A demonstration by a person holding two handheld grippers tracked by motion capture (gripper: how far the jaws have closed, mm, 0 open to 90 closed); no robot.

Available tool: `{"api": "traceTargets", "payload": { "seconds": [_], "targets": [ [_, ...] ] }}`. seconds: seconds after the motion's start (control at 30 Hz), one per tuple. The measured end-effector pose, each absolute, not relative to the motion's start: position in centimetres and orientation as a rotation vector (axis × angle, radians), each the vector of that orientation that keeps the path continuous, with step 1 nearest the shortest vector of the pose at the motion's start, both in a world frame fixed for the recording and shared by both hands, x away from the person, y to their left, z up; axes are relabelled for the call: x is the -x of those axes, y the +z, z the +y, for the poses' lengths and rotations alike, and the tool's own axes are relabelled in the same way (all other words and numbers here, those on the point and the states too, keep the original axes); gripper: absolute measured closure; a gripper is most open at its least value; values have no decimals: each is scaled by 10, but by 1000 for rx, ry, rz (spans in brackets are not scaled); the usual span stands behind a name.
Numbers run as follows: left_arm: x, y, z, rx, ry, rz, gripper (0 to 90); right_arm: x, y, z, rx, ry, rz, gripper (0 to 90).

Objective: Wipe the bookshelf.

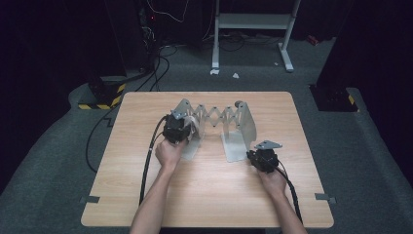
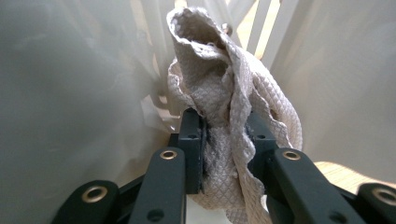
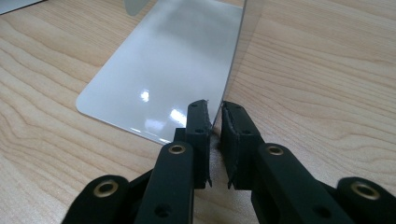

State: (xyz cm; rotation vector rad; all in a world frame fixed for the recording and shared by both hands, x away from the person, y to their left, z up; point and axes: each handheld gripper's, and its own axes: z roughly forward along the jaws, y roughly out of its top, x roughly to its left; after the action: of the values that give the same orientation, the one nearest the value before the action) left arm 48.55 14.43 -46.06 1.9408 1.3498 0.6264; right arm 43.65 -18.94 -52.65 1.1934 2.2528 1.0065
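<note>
A grey metal bookend rack (image 1: pixel 229 119) stands on the wooden table, with two upright end plates joined by a zigzag scissor lattice, and it is stretched open. A crumpled, quilted, light beige cloth (image 2: pixel 224 107) is pressed against the inside of the left plate, between the two plates.

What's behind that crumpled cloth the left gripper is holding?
Behind the cloth, pinched in the left gripper, stand the pale crossed bars of the metal rack and a strip of wooden table. The cloth covers the bars directly behind it.
</note>
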Motion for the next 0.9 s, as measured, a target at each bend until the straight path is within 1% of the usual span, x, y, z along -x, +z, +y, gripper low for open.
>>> {"api": "traceTargets", "payload": {
  "seconds": [0.1, 0.33, 0.9],
  "targets": [
    [-487, -467, 143, -1957, 626, 1359, 737, -436, -526, -189, -1193, 1006, 2253, 815],
    [-487, -465, 143, -1961, 628, 1351, 736, -437, -526, -189, -1194, 1008, 2253, 817],
    [-490, -423, 142, -1904, 693, 1286, 734, -437, -527, -190, -1212, 1013, 2250, 824]
  ]
}}
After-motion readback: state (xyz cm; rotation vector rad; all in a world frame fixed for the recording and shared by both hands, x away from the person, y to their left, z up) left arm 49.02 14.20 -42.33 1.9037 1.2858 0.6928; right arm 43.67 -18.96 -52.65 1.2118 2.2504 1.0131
